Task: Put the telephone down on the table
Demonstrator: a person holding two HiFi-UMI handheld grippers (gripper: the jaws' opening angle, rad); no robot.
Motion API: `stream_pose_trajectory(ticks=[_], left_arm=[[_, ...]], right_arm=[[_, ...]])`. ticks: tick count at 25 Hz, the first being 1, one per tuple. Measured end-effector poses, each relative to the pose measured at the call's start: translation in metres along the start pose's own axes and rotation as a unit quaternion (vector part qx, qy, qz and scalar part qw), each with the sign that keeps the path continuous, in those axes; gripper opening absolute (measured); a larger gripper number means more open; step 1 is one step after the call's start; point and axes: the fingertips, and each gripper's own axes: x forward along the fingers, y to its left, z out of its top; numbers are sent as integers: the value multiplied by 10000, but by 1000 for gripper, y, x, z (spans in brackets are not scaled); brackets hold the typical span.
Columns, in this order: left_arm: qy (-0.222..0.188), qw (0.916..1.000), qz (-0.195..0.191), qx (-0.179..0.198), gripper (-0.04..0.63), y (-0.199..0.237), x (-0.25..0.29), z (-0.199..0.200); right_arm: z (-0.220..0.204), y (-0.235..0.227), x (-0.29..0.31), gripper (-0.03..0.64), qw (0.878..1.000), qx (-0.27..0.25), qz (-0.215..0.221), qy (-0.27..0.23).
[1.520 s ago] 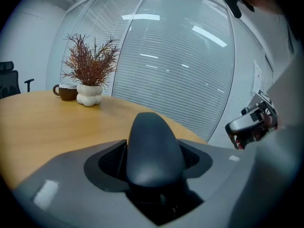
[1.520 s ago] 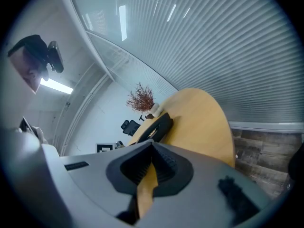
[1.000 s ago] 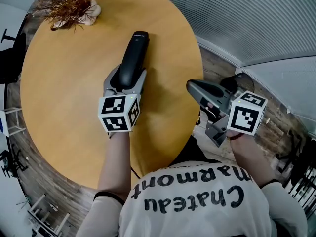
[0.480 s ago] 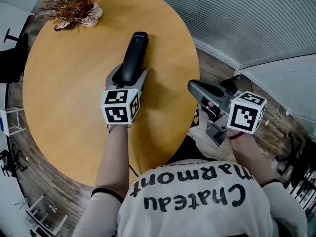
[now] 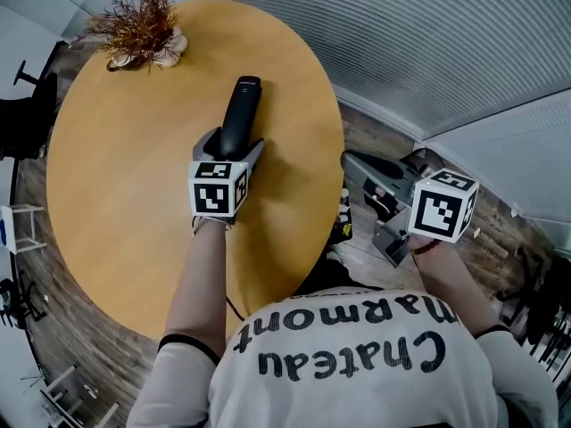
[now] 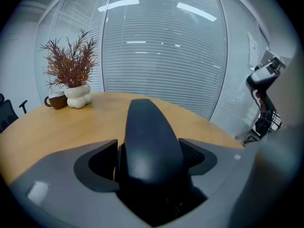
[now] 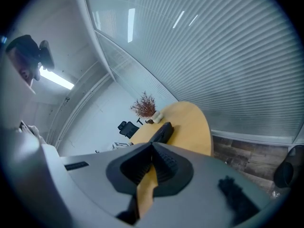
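Observation:
The telephone [image 5: 239, 114], a long black handset, lies along the round wooden table [image 5: 116, 176], pointing away from me. Its near end sits between the jaws of my left gripper [image 5: 230, 146], which are opening. In the left gripper view the handset [image 6: 149, 137] fills the space between the pads, and a thin sliver of table shows beside the left pad. My right gripper [image 5: 359, 166] hangs off the table's right edge, above the floor. It is shut with nothing in it [image 7: 152, 146]. From there the handset [image 7: 163, 132] shows far off on the table [image 7: 190, 122].
A dried plant in a white vase [image 5: 143, 29] stands at the table's far left edge, with a brown mug [image 6: 57, 100] beside it. A black office chair [image 5: 22, 114] stands left of the table. A slatted glass wall [image 5: 428, 43] runs along the right.
The left gripper and handset have stayed at about the same spot on the table while the head camera shifted. The right gripper has hardly moved.

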Motion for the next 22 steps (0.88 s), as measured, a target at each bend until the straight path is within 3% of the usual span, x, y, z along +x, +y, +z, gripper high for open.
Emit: stream_pose_trajectory(ticks=[3,10,14,18,22], left_arm=[[107,9999,73,59,409,0,-2,-4],[-74,9996,176,200,408,0,-17,10],[-642,9972,365,89,407,4,-36,38],[-1457,9881,492,-85,394,-3,-72,79],[-2100,9760,542,-209,284,-25,-117,111]], right_arm=[[5,4,-11,15,9999,-94,-28,-41],[8,14,-22,15,9998,-175,-34,-97],[10,24,-28,15,9995,-293,17,-145],[16,36,-37,15,9987,-462,48,-196],[20,48,-49,15,9973,-653,58,-320]])
